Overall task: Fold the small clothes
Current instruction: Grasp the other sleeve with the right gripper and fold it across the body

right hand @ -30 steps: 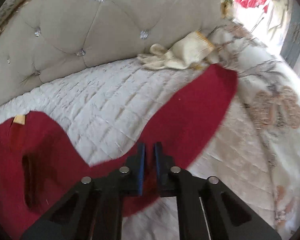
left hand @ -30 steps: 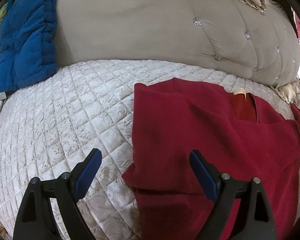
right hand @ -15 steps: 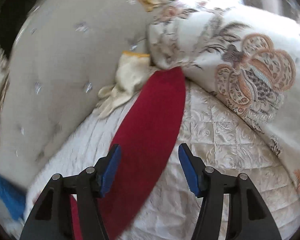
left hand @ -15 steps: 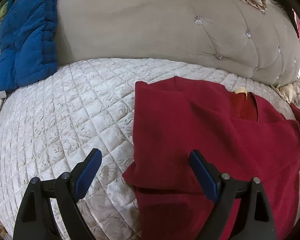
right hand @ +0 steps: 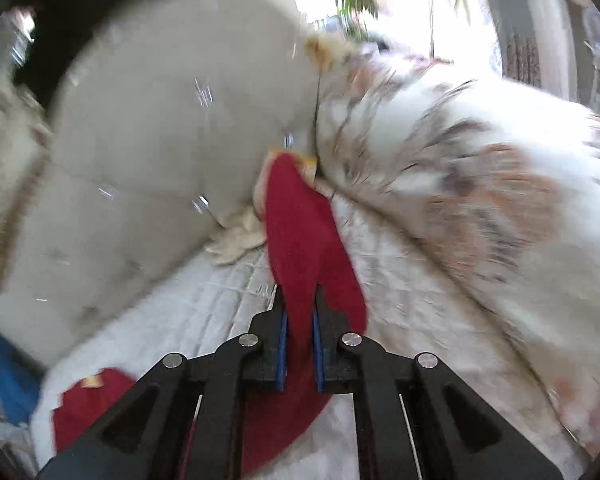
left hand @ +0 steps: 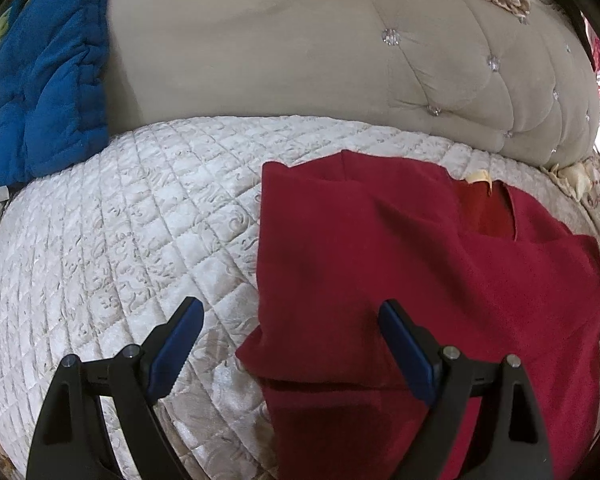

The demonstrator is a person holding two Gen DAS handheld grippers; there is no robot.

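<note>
- Red garment (left hand: 440, 264): lies on the bed (left hand: 120, 220), right of centre, near the padded headboard (left hand: 280, 52). Its left side is folded over the body; a pale label sits at the neckline.
- Materials: garment is soft matte knit; bed cover is cream, quilted in diamonds; headboard is beige, button-tufted.
- Left hand-held gripper (left hand: 290, 338): released, jaws wide, hovering over the garment's near left edge.
- Right hand-held gripper (right hand: 299, 320): clenched on a red sleeve (right hand: 300, 216), lifted clear of the bed.
</note>
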